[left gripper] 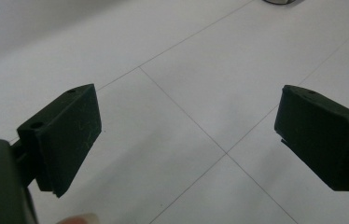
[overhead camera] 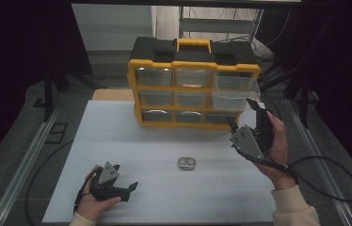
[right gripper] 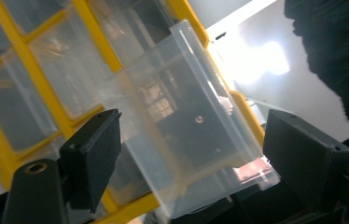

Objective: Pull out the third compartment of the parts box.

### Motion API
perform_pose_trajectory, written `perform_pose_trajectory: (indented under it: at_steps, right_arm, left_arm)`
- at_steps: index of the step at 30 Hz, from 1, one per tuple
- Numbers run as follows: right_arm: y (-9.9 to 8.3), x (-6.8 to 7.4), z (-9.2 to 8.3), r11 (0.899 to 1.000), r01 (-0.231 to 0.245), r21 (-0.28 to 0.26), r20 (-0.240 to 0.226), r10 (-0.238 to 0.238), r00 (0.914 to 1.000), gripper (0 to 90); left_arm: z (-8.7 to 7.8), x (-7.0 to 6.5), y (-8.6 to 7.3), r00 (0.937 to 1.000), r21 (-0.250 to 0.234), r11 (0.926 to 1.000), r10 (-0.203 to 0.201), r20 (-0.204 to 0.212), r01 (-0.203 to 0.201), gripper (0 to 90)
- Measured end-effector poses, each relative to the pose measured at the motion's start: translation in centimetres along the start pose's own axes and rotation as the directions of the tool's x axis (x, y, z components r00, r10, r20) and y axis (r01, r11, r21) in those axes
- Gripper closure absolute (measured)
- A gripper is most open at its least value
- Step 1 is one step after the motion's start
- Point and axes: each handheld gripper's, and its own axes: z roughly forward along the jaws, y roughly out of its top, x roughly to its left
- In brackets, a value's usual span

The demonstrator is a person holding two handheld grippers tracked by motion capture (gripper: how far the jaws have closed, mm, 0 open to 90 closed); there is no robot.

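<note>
I have the right hand-held gripper (overhead camera: 245,116) up at the lower right corner of the organizer (overhead camera: 193,84), and its jaws are released: in the right gripper view they stand wide apart with nothing pressed between the pads. The clear drawer (right gripper: 182,140) at the organizer's right side is pulled out from its slot, jutting forward past the yellow frame. It sits just ahead of my right jaws and in the gap between them as that view looks, though the pads are not touching it. In the high view the drawer (overhead camera: 234,92) hangs out just beside the gripper's upper jaw.

My left hand-held gripper (overhead camera: 128,189) rests low on the white desk (overhead camera: 117,136) at the near left, well apart from the organizer. Its jaws are also released, spread over bare desk in the left gripper view.

A small metal tin (overhead camera: 187,163) lies on the desk between the two grippers, near the middle, touching neither.
</note>
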Motion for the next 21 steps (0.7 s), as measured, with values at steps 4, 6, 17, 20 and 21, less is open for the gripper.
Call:
perform_pose_trajectory:
  at_steps: [4,6,17,20,21]
  right_arm:
    - [0.0,0.5,-0.4,1.0,-0.015,0.0,-0.035,0.015,0.9993,17.7]
    - [0.0,0.9,-0.7,0.999,-0.035,-0.001,-0.057,0.035,0.9978,17.5]
    - [-0.3,2.5,-1.2,0.997,-0.07,0.028,-0.138,0.073,0.9878,18.5]
    - [-0.5,3.0,-1.2,0.995,-0.088,0.04,-0.153,0.093,0.9839,18.6]
    - [-0.6,3.1,-1.3,0.995,-0.093,0.042,-0.157,0.098,0.9826,18.7]
  left_arm:
    - [0.0,0.0,0.0,1.0,-0.003,1.0,-0.002,-0.001,0.002,7.7]
    - [-0.1,0.0,0.0,1.0,-0.003,1.0,-0.003,-0.004,0.003,7.7]
    - [-0.1,0.0,0.0,1.0,-0.008,1.0,-0.006,-0.007,0.006,7.7]
    - [0.0,0.0,0.0,1.0,-0.008,1.0,-0.006,-0.007,0.006,7.7]
    - [0.0,0.0,0.0,1.0,-0.007,1.0,-0.005,-0.007,0.005,7.7]
